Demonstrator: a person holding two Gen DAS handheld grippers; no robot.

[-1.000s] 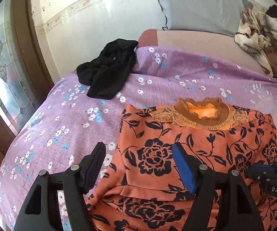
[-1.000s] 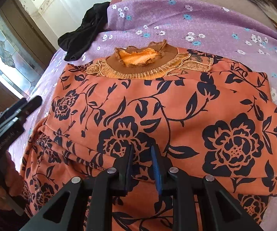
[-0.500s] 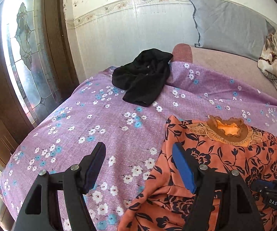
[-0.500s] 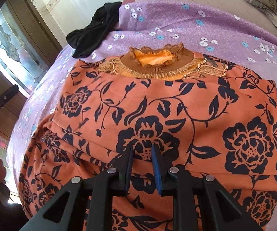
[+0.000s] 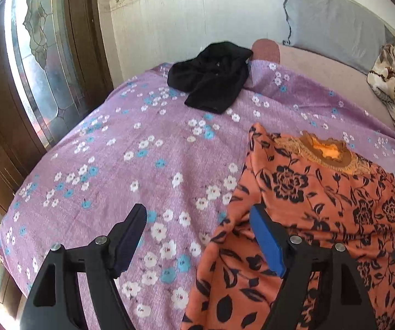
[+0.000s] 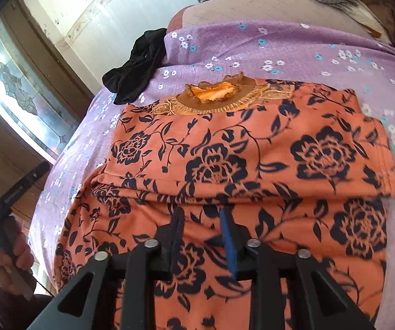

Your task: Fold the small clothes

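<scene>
1. Left wrist view: the left gripper (image 5: 194, 236) is being held with its fingers wide apart, nothing between them, above the purple flowered bedsheet (image 5: 131, 148). The orange floral top (image 5: 315, 206) is lying to its right, collar toward the headboard; the blue-padded finger is overlapping the garment's left edge, contact not being determinable. A black garment (image 5: 211, 82) is lying well apart, near the wall, below a grey pillow (image 5: 332, 22).

2. Right wrist view: the right gripper (image 6: 203, 233) is being held over the lower part of the orange floral top (image 6: 252, 165), fingers partly apart with nothing clamped. The hem is seen already folded up over the body.

3. Judgement: a side fold is being set up. The left edge is probably to be pinched next and carried across; a low, square approach is called for.
</scene>
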